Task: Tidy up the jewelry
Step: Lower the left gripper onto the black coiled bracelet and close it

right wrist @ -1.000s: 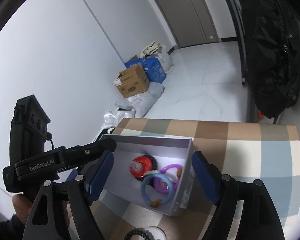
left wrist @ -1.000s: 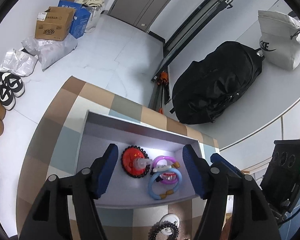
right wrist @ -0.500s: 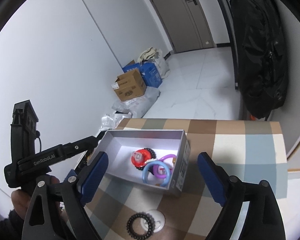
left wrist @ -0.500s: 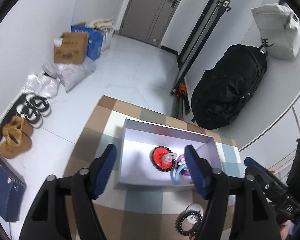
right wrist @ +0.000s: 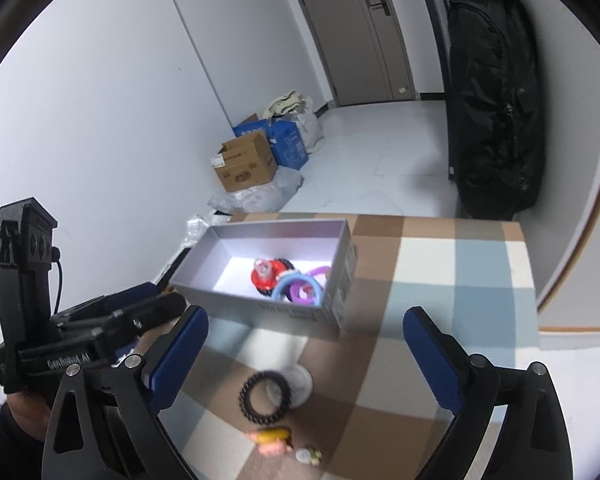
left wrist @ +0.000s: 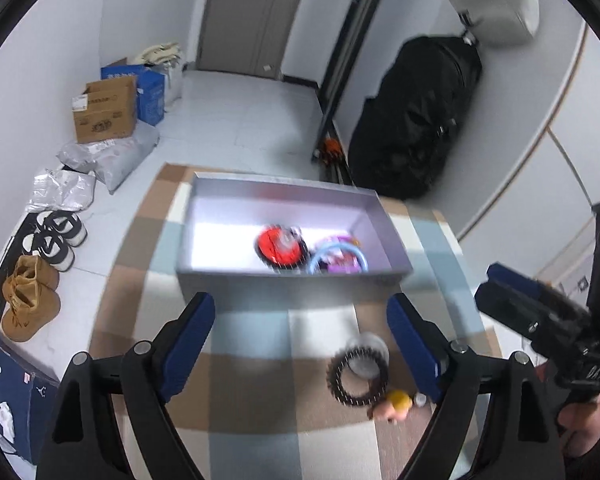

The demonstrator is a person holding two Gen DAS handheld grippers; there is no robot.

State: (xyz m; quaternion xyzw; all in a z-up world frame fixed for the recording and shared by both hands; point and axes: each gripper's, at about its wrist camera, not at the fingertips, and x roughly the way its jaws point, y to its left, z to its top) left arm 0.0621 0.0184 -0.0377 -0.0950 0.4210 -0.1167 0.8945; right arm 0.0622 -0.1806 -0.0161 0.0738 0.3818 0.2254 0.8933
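Observation:
A grey open box (left wrist: 204, 276) (right wrist: 240, 300) stands on the checkered table. It holds a red and black piece (left wrist: 278, 246) (right wrist: 265, 276), a blue ring (left wrist: 338, 258) (right wrist: 296, 286) and a purple ring (right wrist: 318, 271). In front of the box lie a black beaded bracelet (left wrist: 358, 378) (right wrist: 265, 398), a white disc (left wrist: 367, 354) (right wrist: 300, 384) and a small yellow and pink charm (left wrist: 396, 404) (right wrist: 272, 440). My left gripper (left wrist: 300, 340) is open and empty, short of the box. My right gripper (right wrist: 306, 352) is open and empty above the bracelet.
The table's far edge lies just behind the box. On the floor are cardboard and blue boxes (left wrist: 106, 110), plastic bags, shoes (left wrist: 30, 308) and a black duffel bag (left wrist: 416, 120) (right wrist: 496, 112) by the wall. The other hand-held gripper shows in each view (left wrist: 548, 328) (right wrist: 60, 340).
Both grippers have drawn back from the box toward me. The bracelet, disc and charm have come into fuller view. Both stay open and empty.

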